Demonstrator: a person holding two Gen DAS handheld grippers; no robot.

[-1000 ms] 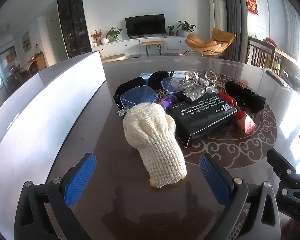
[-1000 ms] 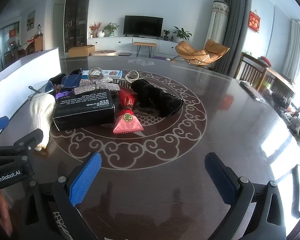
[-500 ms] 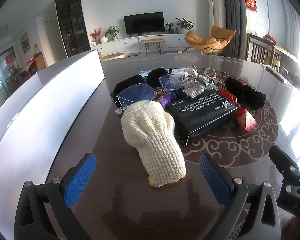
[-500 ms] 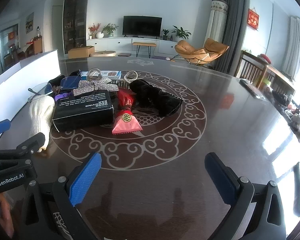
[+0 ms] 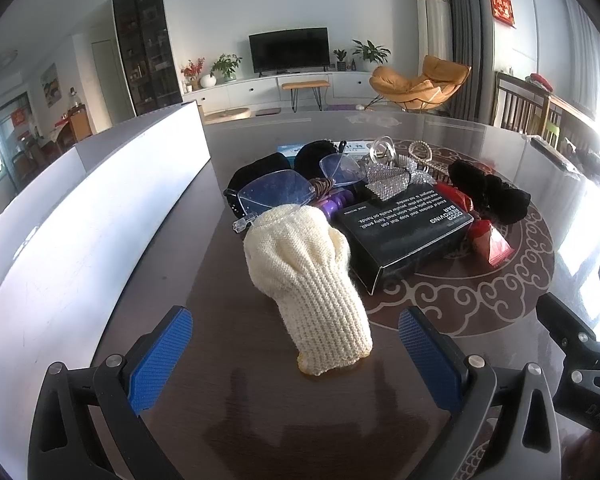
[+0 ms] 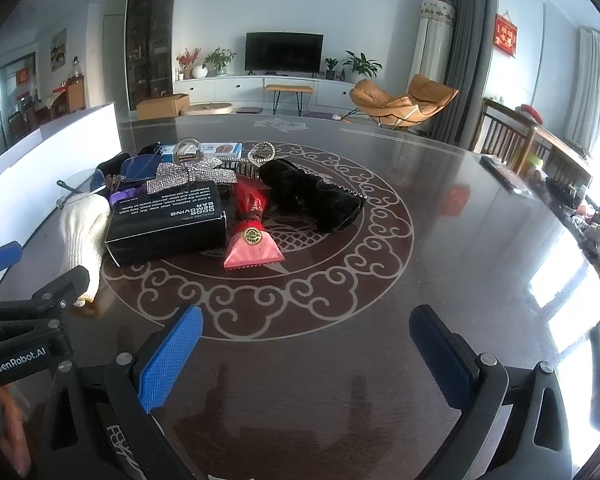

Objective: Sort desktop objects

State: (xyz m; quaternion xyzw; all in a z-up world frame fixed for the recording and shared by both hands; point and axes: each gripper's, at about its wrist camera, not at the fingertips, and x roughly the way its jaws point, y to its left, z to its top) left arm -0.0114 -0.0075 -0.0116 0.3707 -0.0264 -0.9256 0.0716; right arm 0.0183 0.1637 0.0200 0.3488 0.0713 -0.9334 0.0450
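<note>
While both grippers hang low over the dark table [image 6: 440, 240], neither has hold of anything. Left gripper [image 5: 296, 344]: jaws spread wide, blue pads [image 5: 160, 360] apart, nothing between them but bare tabletop. Right gripper [image 6: 306, 356]: same, jaws wide, empty, over the pale scrollwork ring inlaid in the table.

Clutter sits in one heap near the table's middle. Cream knit glove [image 5: 304, 280] lies nearest the left gripper, cuff end toward the camera, just ahead of the open jaws and not touching them. Its fingertip end rests against clear glasses [image 5: 276, 194]. Black box [image 5: 400, 228] with white lettering lies just right of the glove, touching or nearly so; cannot tell which. Silver rhinestone bow [image 5: 392, 182] rests on the box's far edge. Purple item [image 5: 336, 204] is wedged between glasses and box, mostly hidden.

From the right wrist view: red and pink packet [image 6: 252, 236] lies beside the box's right end. Black furry piece [image 6: 316, 196] lies just beyond the packet. Pearl clip [image 6: 262, 152] and a clear round object [image 6: 188, 150] sit at the back of the heap.

Long white panel [image 5: 80, 216] runs along the table's left edge.
</note>
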